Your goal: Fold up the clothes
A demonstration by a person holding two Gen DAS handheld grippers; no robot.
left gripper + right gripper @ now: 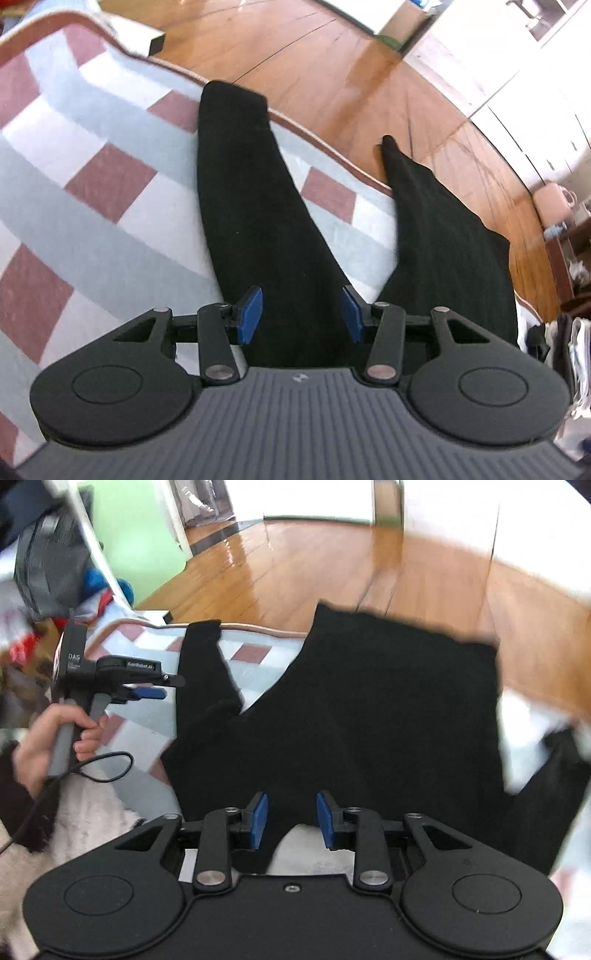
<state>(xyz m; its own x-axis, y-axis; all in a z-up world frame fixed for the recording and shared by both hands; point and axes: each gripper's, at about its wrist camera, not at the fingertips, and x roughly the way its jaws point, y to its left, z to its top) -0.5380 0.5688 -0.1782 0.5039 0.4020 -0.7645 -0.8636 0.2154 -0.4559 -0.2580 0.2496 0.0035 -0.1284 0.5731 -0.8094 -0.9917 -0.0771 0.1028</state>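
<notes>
Left wrist view looks along my left gripper (302, 314), whose blue pads stand wide apart with nothing pinched; one sleeve of the black garment (255, 206) runs forward between and beyond them. That garment lies spread on the checked blanket (110, 184), the sleeve end reaching the blanket's brown edge by the wooden floor (332, 66). My right gripper (291, 819) also stands parted, less widely, hovering over the near hem of the garment's body and holding nothing; the far edge is blurred there, so I cannot tell how flat it lies. My left hand (40, 746) shows on the handle of the other tool.

I judge the cloth soft, limp and light: it will sag and bunch wherever it is unsupported, and it will not slip much on the blanket. A good hold would be a pinch on a hem or cuff edge, through one layer if I can.

As for containers, a dark bag (51, 572) stands at the far left; what it holds I cannot see. Sleeves lie out, so it is not folded now.
</notes>
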